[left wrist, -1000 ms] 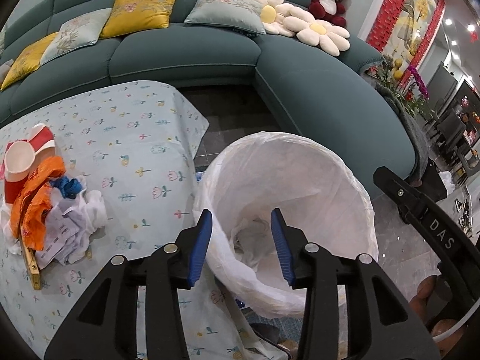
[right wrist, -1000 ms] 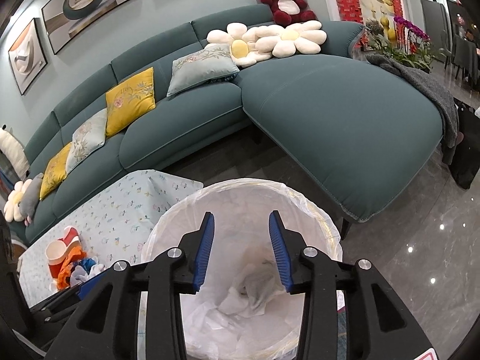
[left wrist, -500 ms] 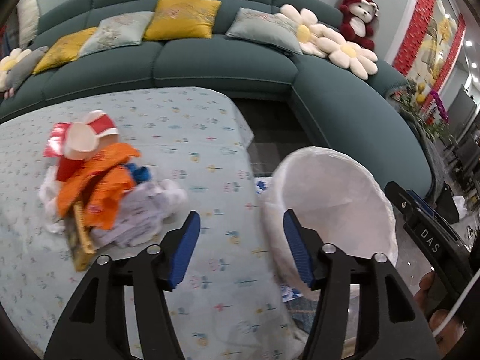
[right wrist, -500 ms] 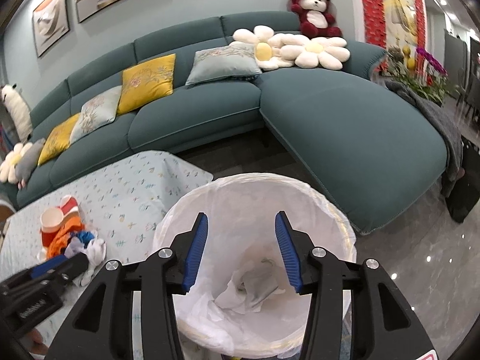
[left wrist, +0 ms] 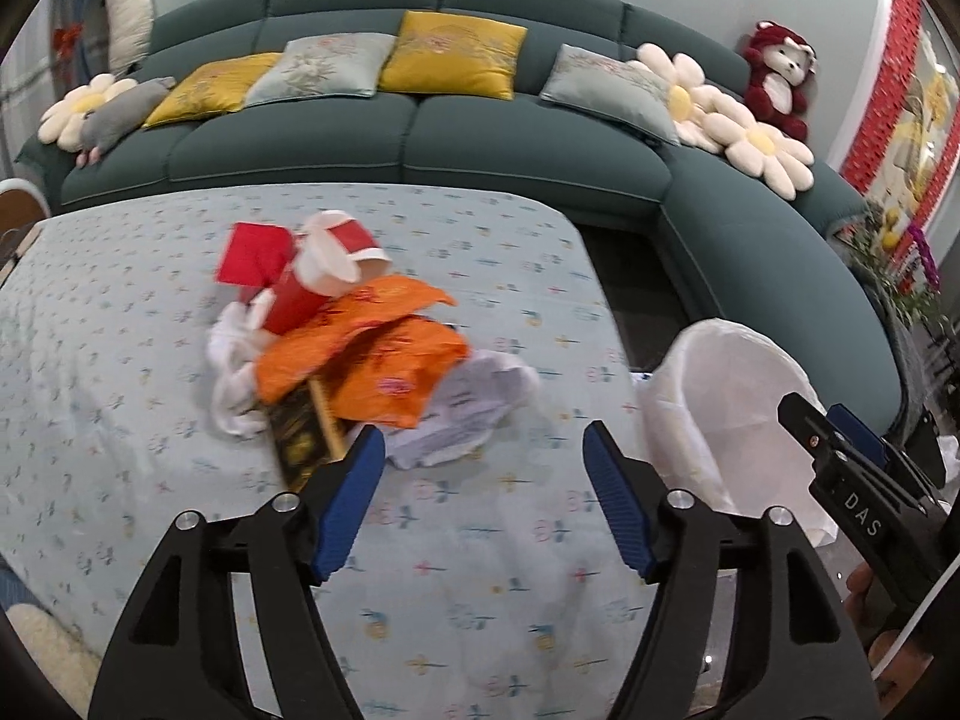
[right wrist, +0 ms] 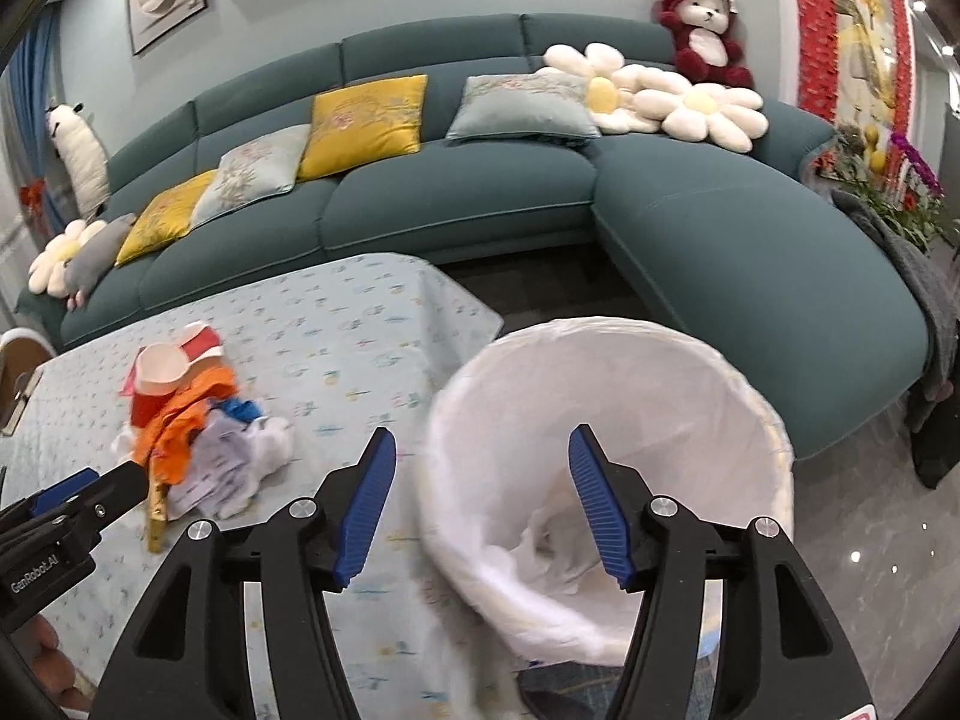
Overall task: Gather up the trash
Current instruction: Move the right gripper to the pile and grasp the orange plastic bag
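A trash pile lies on the table: red-and-white paper cups (left wrist: 327, 276), an orange wrapper (left wrist: 372, 360), white crumpled paper (left wrist: 474, 408) and a dark box with a gold edge (left wrist: 300, 432). The pile also shows in the right wrist view (right wrist: 192, 426). A bin with a white bag (right wrist: 612, 450) stands off the table's right edge and holds crumpled white trash. It also shows in the left wrist view (left wrist: 726, 396). My left gripper (left wrist: 483, 498) is open and empty, just short of the pile. My right gripper (right wrist: 480, 504) is open and empty at the bin's near left rim.
The table wears a light blue flowered cloth (left wrist: 150, 360). A teal corner sofa (left wrist: 420, 138) with yellow and grey cushions, flower pillows and a red teddy bear (left wrist: 777, 78) wraps around behind. Glossy grey floor (right wrist: 870, 540) lies to the right of the bin.
My left gripper swung left from over the bin to the trash pile and opened wider. My right gripper drifted left off the bin's middle to its left rim and opened wider.
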Available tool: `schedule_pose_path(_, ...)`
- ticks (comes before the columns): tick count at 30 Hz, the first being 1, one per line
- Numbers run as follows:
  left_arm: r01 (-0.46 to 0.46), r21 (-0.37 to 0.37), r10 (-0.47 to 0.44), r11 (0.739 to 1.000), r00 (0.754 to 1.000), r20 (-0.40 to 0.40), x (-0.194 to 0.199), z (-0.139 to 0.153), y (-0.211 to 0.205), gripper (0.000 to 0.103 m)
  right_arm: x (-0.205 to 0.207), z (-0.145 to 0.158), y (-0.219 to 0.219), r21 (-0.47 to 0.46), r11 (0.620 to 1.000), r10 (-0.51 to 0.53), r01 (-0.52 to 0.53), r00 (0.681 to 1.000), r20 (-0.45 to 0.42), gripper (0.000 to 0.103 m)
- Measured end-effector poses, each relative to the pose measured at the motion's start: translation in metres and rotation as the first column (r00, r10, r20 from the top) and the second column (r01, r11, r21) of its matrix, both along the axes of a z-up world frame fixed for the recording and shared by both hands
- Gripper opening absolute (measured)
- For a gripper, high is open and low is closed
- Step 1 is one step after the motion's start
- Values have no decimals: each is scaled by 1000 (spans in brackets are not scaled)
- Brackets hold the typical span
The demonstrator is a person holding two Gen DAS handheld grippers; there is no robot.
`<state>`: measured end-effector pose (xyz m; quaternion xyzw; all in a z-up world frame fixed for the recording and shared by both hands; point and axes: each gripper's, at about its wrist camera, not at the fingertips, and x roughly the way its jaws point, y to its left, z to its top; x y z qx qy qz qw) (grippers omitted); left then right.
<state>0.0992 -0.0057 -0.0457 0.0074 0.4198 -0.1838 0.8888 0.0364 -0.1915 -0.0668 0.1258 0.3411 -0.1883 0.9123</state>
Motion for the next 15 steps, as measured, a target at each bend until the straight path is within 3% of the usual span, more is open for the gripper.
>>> schedule_pose_path(15, -144, -2, 144, 990, 989, -34, 15, -14, 80, 68, 30, -4, 78, -42, 989, 141, -144, 987, -73, 60)
